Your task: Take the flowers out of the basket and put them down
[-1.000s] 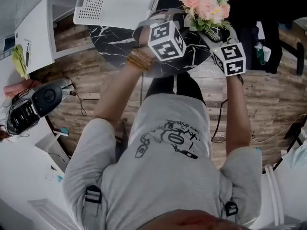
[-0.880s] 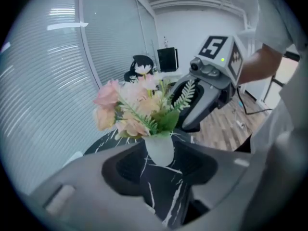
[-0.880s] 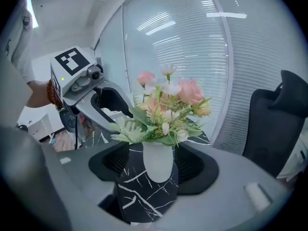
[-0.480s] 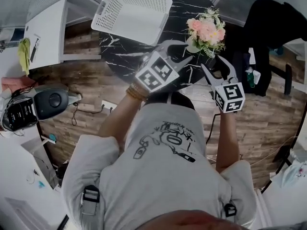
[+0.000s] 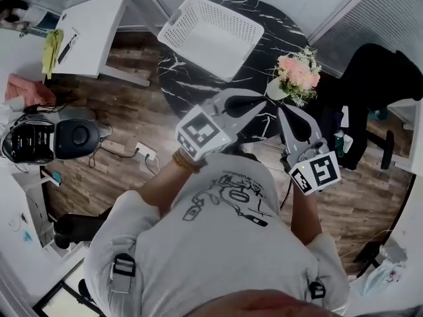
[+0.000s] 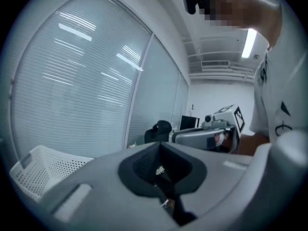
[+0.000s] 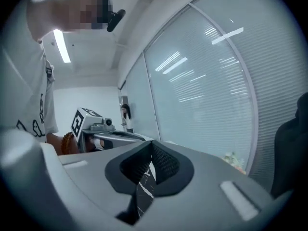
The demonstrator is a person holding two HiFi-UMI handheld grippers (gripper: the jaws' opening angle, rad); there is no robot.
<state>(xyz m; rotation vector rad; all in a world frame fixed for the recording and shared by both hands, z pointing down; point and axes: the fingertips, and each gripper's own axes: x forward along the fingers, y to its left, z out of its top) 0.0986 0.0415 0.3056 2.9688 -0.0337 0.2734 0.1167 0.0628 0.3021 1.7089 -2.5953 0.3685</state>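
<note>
Sitting on table [image 5: 177, 79], flowers [image 5: 299, 76] beyond right tool [image 5: 281, 109]

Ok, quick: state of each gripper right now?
Left gripper: shut, jaws just closed, nothing between them.
Right gripper: shut, jaws just closed, nothing between them.

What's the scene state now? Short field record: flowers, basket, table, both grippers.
flowers: pink bunch, out of the basket, resting on the table near its right edge
basket: white, perforated, at the table's far side, nothing seen inside
table: round, black marble top
left gripper: jaws just closed, together, nothing between them, apart from the flowers
right gripper: jaws just closed, together, nothing between them, apart from the flowers
task status: flowers already put down
</note>
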